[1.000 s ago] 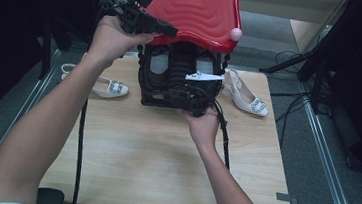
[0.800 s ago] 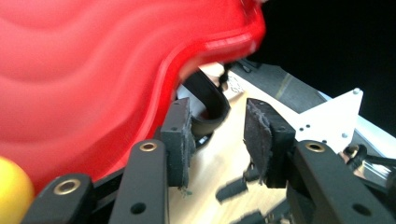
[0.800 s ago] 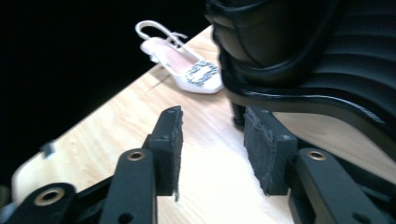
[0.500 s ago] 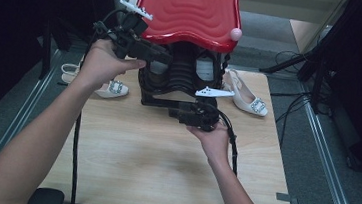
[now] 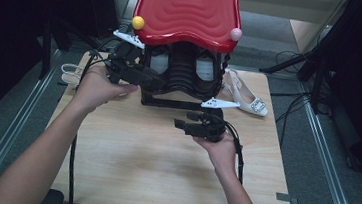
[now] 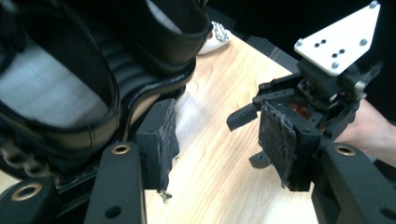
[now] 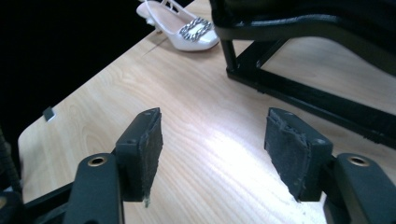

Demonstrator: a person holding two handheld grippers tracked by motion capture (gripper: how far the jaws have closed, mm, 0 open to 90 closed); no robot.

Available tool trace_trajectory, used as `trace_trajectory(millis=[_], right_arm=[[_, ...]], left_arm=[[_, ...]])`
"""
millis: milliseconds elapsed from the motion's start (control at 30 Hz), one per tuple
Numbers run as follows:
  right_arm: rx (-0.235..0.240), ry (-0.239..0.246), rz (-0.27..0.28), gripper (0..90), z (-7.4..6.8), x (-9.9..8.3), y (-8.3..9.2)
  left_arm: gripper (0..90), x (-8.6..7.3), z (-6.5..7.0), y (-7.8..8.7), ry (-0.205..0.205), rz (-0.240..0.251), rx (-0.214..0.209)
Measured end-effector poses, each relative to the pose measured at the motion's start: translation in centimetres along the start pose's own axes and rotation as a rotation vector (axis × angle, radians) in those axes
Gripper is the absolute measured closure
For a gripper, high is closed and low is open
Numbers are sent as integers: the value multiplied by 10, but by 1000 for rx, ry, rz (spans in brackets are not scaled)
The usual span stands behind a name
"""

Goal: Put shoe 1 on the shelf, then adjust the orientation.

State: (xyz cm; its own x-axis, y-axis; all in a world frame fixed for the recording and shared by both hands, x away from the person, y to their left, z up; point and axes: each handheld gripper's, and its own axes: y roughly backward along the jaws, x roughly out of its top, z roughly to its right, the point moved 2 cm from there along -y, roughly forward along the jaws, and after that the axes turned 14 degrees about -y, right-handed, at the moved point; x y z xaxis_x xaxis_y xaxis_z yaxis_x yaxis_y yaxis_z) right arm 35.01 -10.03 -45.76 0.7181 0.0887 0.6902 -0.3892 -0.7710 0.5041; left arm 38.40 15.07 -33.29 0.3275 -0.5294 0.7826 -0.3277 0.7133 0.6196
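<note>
The black shoe rack [image 5: 181, 79] stood at the far middle of the wooden table [image 5: 152, 169], under a red wavy top [image 5: 188, 7] with a yellow ball [image 5: 137, 22] and a pink ball [image 5: 236, 34] at its front corners. A pair of black shoes [image 5: 158, 64] sat inside the rack; their toes were hidden under the red top, and the shadow there made the rest hard to read, so the shoe count is probably two.

The left gripper [image 5: 153, 82] was at the rack's left front. In the left gripper view its jaws stood spread, having just been opening, with bare table between the pads; the left pad [image 6: 159, 140] lay just beside the black shoe [image 6: 70, 93] and rack edge, and whether it touched them could not be told. That shoe was cut off at the frame's top and left.

The right gripper [image 5: 182, 124] hung over the table in front of the rack, apart from it. Its jaws were wide apart, also just opened, with nothing but wood between them [image 7: 212, 149]. The rack's base bar [image 7: 299, 93] crossed the upper right of that view, cut off at the edge.

A white heeled shoe [image 5: 249, 98] lay right of the rack. A second white shoe [image 5: 71, 74] at the table's left edge was mostly hidden behind the left hand [image 5: 95, 86].
</note>
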Motion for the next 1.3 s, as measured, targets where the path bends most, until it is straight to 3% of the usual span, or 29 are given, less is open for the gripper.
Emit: trace_trajectory(millis=[300, 400, 567, 733, 900, 967, 1033, 1100, 1200, 1300], right_arm=[[-10, -51, -52, 348, 10, -15, 4], [47, -66, -78, 306, 12, -19, 7], [49, -49, -60, 301, 14, -25, 15], [28, 7, -23, 409, 14, -32, 25], [26, -4, -18, 466, 20, -37, 32], [18, -11, -20, 474, 23, -39, 34], [9, -22, 4, 490, 27, -40, 37], [13, -33, 6, 488, 29, -41, 37], [-14, -23, -19, 476, 32, -43, 36], [-6, -28, -30, 474, 33, -44, 34]], left_arm=[[452, -38, -4, -6, 43, -4, 11], [452, -49, -4, -5, 45, 0, 22], [443, -71, -4, -8, 62, -18, 34], [472, -92, -6, -18, 69, -35, 43], [519, -114, -9, -22, 98, -35, 46], [556, -123, -11, -23, 123, -44, 57], [724, -133, -14, -23, 143, -35, 59], [807, -138, -17, -24, 149, -51, 65], [884, -148, -23, -23, 155, -47, 61], [900, -157, -31, -25, 162, -61, 63]])
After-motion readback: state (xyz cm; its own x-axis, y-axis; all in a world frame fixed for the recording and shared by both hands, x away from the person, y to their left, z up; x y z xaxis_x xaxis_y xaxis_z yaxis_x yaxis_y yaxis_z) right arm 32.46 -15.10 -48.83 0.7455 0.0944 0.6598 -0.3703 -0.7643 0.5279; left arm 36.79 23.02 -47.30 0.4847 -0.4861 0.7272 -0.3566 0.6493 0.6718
